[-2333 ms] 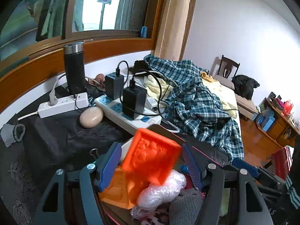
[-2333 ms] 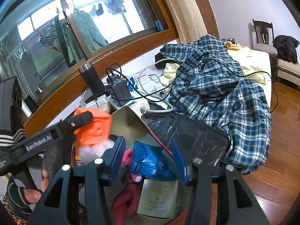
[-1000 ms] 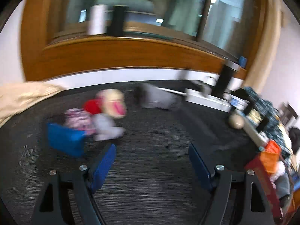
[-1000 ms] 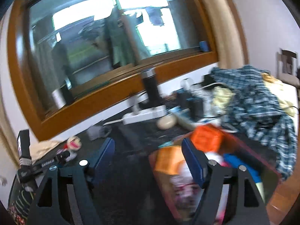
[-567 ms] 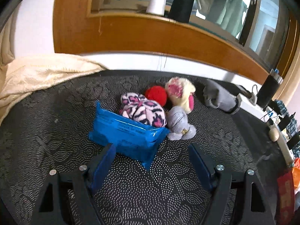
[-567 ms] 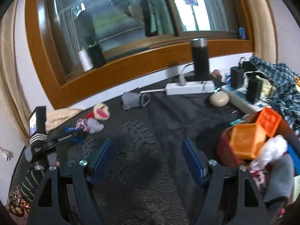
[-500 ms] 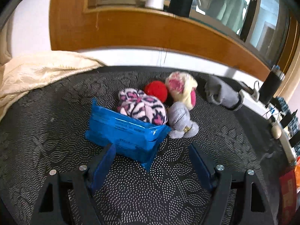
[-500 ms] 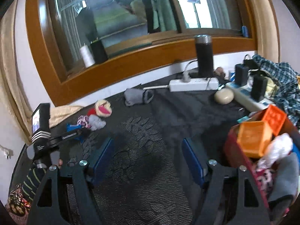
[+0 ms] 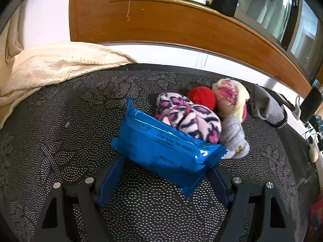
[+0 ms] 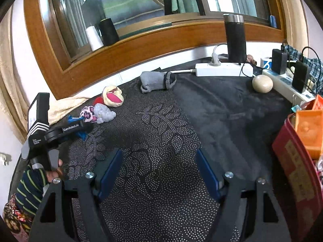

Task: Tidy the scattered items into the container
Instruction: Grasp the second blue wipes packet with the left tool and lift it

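I had the left gripper (image 9: 162,178) angled down over the blue packet (image 9: 165,149), its jaws spread wide on either side of the crinkly foil wrapper and not yet pressing it, so nothing was held. The packet lay flat on the dotted black cloth of the worktop (image 9: 60,125), leaning against a pink-and-white leopard sock ball (image 9: 189,117); a red pom-pom (image 9: 201,97), a cream-and-pink rolled sock (image 9: 232,96) and a small grey bundle (image 9: 234,135) were huddled right behind, touching one another. I judged the packet the sensible first pick (it sat nearest and its straight edges suit flat pads).

The right gripper (image 10: 157,173) hung open and empty over bare cloth, well apart from the pile. A loose grey sock (image 10: 156,81) lay alone near the window wall. The red container (image 10: 298,169) stood at the right edge, with orange plastic blocks (image 10: 307,129) poking above its rim, so each item needs carrying across the worktop.
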A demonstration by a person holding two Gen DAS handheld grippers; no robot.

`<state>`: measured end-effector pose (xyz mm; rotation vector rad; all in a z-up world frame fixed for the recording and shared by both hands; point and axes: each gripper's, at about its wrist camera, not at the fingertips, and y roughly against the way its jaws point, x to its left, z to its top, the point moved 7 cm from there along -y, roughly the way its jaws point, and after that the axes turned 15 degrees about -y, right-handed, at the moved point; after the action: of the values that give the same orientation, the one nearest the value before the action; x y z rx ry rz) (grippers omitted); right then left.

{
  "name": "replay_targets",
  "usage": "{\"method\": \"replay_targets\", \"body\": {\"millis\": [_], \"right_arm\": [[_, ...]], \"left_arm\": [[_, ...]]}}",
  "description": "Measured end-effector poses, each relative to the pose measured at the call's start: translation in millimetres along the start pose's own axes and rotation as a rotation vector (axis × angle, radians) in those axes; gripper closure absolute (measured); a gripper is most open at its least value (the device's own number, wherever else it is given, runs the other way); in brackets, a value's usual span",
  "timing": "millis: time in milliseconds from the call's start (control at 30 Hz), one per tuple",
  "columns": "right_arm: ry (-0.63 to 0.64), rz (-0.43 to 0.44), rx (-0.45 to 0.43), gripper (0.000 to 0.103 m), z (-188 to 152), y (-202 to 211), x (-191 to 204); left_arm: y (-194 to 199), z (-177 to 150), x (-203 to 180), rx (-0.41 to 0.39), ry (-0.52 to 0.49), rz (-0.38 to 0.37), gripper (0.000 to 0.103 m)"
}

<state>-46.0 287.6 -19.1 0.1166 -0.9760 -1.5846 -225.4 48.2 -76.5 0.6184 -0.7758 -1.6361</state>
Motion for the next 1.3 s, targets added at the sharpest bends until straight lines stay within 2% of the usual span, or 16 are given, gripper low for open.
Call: {"method": "replay_targets", "body": {"millis": [167, 367, 700, 933, 1000, 1067, 1100, 1300], "right_arm": [[0.021, -0.017, -0.009, 0.025, -2, -3, 0], [0.062, -0.025, 0.024, 0.025, -9, -12, 5], [0.059, -0.032, 0.033, 0.025, -10, -15, 2], [0.063, -0.027, 0.041, 0.025, -12, -16, 2], [0.063, -0.025, 0.046, 0.025, -12, -17, 3], [0.065, -0.025, 0.048, 0.025, -12, -17, 3], [0.066, -0.024, 0.049, 0.025, -13, -17, 3], [0.051, -0.02, 0.075, 0.025, -14, -22, 0]], "left_arm": [[2, -3, 10, -0.001, 0.005, 0.037, 0.021], [8, -6, 30, -0.003, 0.024, 0.061, 0.021], [17, -5, 61, -0.032, 0.106, 0.099, 0.021], [16, -4, 68, -0.051, 0.147, 0.042, 0.022], [14, -5, 72, -0.052, 0.177, 0.012, 0.03], [13, -6, 73, -0.044, 0.191, -0.013, 0.061], [12, -7, 73, -0.04, 0.2, -0.02, 0.064], [17, -6, 74, -0.058, 0.243, -0.075, 0.066]]}}
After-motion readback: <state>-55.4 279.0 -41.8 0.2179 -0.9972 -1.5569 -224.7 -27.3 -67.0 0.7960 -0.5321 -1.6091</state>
